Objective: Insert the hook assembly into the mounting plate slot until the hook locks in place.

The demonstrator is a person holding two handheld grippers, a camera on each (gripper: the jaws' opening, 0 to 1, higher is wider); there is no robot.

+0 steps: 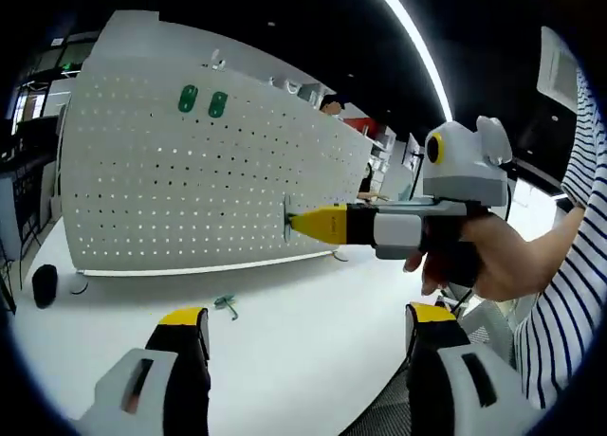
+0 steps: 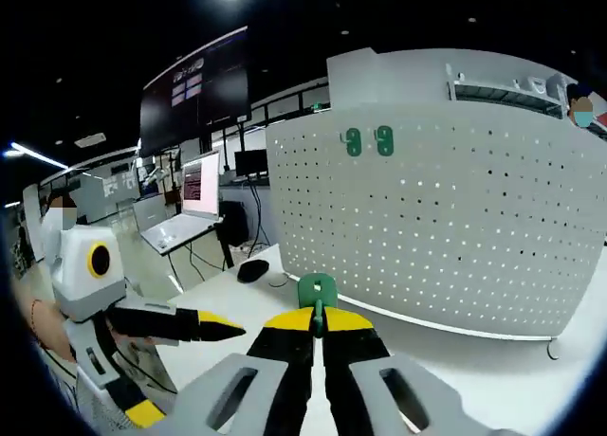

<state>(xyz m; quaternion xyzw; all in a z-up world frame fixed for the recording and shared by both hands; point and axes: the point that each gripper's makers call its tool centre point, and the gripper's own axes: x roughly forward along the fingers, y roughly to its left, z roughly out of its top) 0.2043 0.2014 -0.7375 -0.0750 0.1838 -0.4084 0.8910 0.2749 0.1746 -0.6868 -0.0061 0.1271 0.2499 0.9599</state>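
Right hand-held gripper [image 2: 318, 324]: closed on green hook assembly [image 2: 317, 292], held up to white pegboard mounting plate [image 2: 455, 227] standing along far edge of table [image 2: 474, 360]; tip at board face. Left hand-held gripper [image 1: 308, 327]: jaws wide apart, empty. Advice: square hook to slot, press straight in till seated; two green hooks [image 1: 202, 101] already mounted near board's top; spare hook [image 1: 226, 303] lying on table before the board.

Matt white perforated pegboard [image 1: 199, 180], smooth white table [image 1: 285, 351], glossy green plastic hook [image 2: 317, 291] clamped between yellow-tipped jaws.

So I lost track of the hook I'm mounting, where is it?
In the right gripper view the green hook is pinched at the tips of the right hand-held gripper, low centre, in front of the white pegboard.
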